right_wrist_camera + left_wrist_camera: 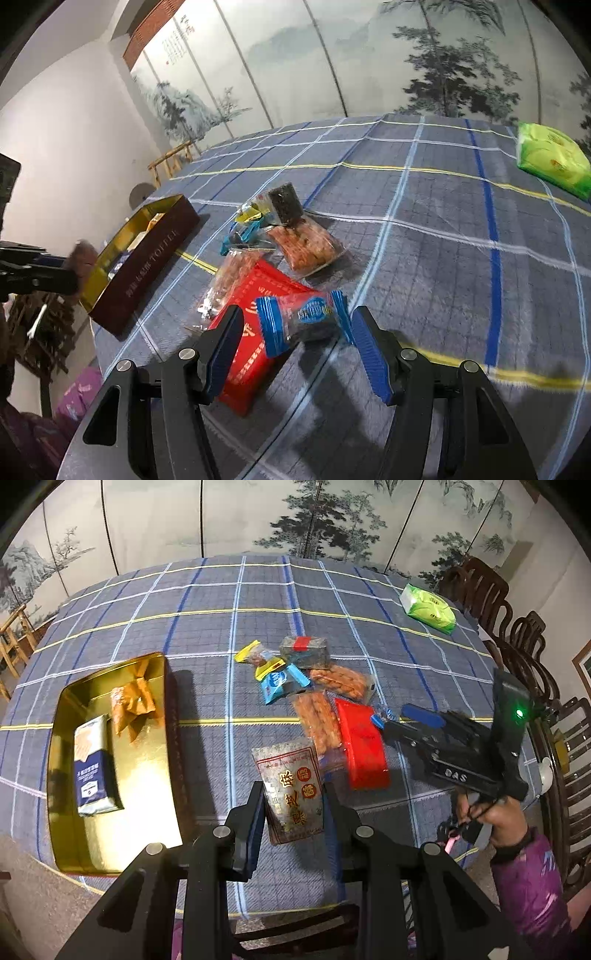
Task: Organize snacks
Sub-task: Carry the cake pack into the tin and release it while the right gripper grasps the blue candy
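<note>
My left gripper (293,812) is shut on the lower part of a silvery pouch with red print (290,775), held above the table near the front edge. The gold tin (147,760) lies open to its left, holding a blue-and-white pack (92,768) and an orange snack (129,705). My right gripper (299,325) holds a blue-wrapped snack (306,317) lengthwise between its fingertips, just over the red packet (255,332). From the left wrist view, the right gripper (391,720) hovers by the red packet (362,746).
A pile of loose snacks (295,672) sits mid-table on the blue checked cloth (207,602). A green tissue pack (428,607) lies far right. Dark wooden chairs (524,653) line the right side. A hand in a purple sleeve (532,886) holds the right gripper.
</note>
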